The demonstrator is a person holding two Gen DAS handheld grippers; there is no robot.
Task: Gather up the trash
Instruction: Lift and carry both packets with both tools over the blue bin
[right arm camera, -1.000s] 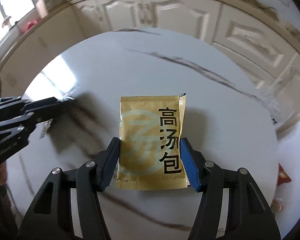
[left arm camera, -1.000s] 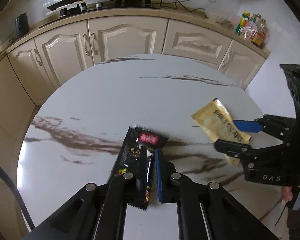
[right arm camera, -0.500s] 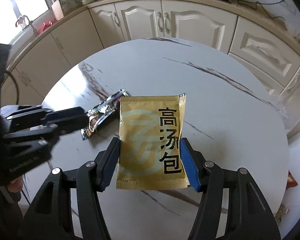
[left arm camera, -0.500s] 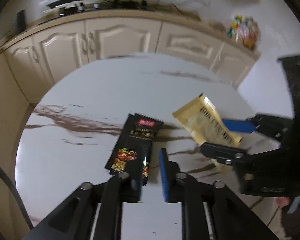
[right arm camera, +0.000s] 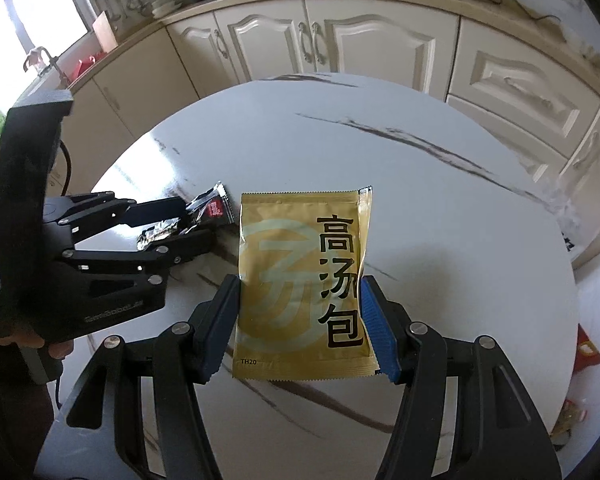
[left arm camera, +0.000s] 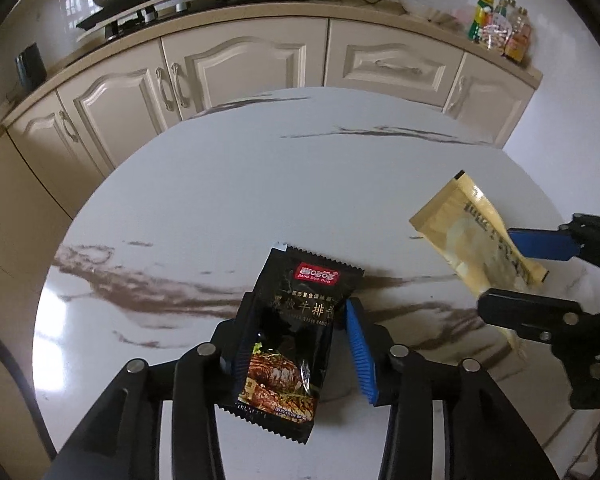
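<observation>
Holding the gold packet (right arm camera: 304, 284) tight in the middle of its view, the right gripper (right arm camera: 300, 320) has its trash. The left gripper (left arm camera: 296, 348) is opening; the black wrapper (left arm camera: 292, 336) sits between its jaws, touching only one, low in its view. No bin shows; more trash waits on the floor (right arm camera: 588, 350), lower right.

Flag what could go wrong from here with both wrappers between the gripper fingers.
1. The left gripper is opening, and the black foil snack wrapper touches only one finger; it will likely drop onto the white marble round table.
2. The right gripper pinches the flat gold soup sachet only by its thin side edges; it could buckle and slip out.
3. The two grippers are close together; they might collide.
</observation>
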